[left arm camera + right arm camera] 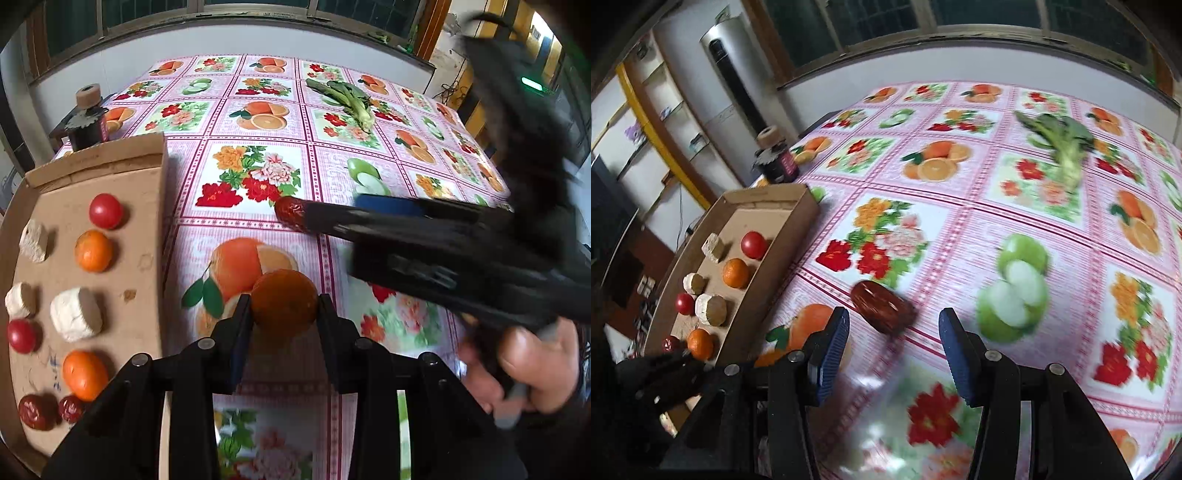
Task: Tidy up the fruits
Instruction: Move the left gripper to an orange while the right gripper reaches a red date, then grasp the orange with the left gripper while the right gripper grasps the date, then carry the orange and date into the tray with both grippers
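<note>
Fruits mostly sorted already: in your cardboard tray (147, 206) you have two tomatoes (105, 211), two tangerines (93, 250), two red dates (37, 411) at the near end, plus three pale cut chunks (75, 314) you cannot identify from here. They lie in rough rows, apart from each other.

Left on the tablecloth (258, 92): one tangerine (284, 301) and one loose date (882, 308), both near the tray's long wall. A leafy green stalk (1060, 147) lies well apart, toward the far side; whether it belongs to this job is unclear.

Your left gripper (284, 314) has the tangerine between its fingers, pads against its sides as far as the left wrist view shows; read it as clamped on the fruit, which looks to be resting on the cloth.

Your right gripper (894, 332) stands with jaws parted, nothing pinched. The loose date lies just ahead of the gap, nearer the left-hand finger, untouched. The right wrist view is motion-blurred.

Judgement: task near its end. Two pieces remain to go into the tray; free floor shows at its far end and along the near wall.
</note>
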A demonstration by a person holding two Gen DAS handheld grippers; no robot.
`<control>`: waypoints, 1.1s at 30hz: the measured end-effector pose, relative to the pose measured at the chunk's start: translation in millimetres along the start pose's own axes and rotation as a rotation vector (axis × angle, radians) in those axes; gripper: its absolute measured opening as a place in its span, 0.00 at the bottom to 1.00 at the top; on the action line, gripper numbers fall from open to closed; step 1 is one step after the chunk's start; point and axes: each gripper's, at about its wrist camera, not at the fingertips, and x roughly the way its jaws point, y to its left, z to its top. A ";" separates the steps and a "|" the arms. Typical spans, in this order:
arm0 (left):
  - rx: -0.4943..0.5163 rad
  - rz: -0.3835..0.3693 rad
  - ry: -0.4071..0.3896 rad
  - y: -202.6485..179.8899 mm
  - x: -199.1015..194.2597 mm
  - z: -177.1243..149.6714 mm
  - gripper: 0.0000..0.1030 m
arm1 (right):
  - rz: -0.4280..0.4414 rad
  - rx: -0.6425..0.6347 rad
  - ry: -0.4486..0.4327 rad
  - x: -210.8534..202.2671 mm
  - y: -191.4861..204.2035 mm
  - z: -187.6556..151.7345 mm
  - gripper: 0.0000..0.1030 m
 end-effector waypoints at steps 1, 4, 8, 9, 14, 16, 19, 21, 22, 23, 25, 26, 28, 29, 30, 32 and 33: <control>-0.001 -0.005 -0.002 1.0 -2.7 -1.3 0.31 | 0.001 -0.009 0.007 4.8 3.0 1.8 0.51; -0.006 -0.012 -0.011 4.8 -9.8 -2.1 0.31 | -0.011 -0.033 0.030 21.9 10.1 5.1 0.49; -0.015 -0.013 -0.025 10.8 -18.6 -1.6 0.31 | -0.060 -0.064 0.028 26.9 16.4 3.5 0.37; -0.016 -0.012 -0.028 11.8 -20.3 -1.8 0.31 | -0.067 -0.070 0.026 25.5 18.9 2.3 0.37; -0.022 -0.013 -0.046 16.3 -29.4 -2.7 0.31 | -0.068 -0.073 0.004 13.3 23.8 -1.0 0.36; -0.022 -0.008 -0.055 17.3 -33.9 -3.4 0.31 | -0.063 -0.073 -0.010 5.5 27.1 -1.2 0.35; -0.022 0.000 -0.070 19.7 -41.9 -4.7 0.31 | -0.053 -0.077 -0.032 -6.0 33.0 -0.8 0.35; -0.026 0.005 -0.080 22.1 -46.4 -4.8 0.31 | -0.050 -0.079 -0.045 -13.0 37.6 -0.3 0.35; -0.029 0.007 -0.085 23.6 -49.3 -5.3 0.31 | -0.044 -0.080 -0.052 -16.9 40.4 -0.3 0.34; -0.030 0.010 -0.091 24.8 -52.2 -6.1 0.31 | -0.040 -0.082 -0.056 -19.6 43.1 -0.3 0.34; -0.032 0.015 -0.098 28.0 -55.9 -6.5 0.31 | -0.032 -0.091 -0.064 -24.6 48.5 -0.1 0.34; -0.034 0.017 -0.102 29.8 -58.0 -6.8 0.31 | -0.031 -0.096 -0.067 -26.8 51.6 -0.2 0.34; -0.036 0.024 -0.109 34.1 -62.3 -7.8 0.31 | -0.024 -0.105 -0.076 -31.4 58.2 0.5 0.34; -0.038 0.029 -0.114 36.4 -64.6 -8.5 0.31 | -0.022 -0.106 -0.078 -32.7 60.3 0.6 0.34; -0.040 0.031 -0.116 37.7 -66.0 -9.0 0.31 | -0.018 -0.109 -0.082 -34.5 63.1 0.8 0.34; -0.046 0.038 -0.122 41.9 -68.8 -10.0 0.31 | -0.015 -0.116 -0.085 -36.5 68.3 1.3 0.34; -0.049 0.042 -0.124 43.9 -70.0 -10.8 0.31 | -0.014 -0.120 -0.086 -37.0 70.9 1.7 0.34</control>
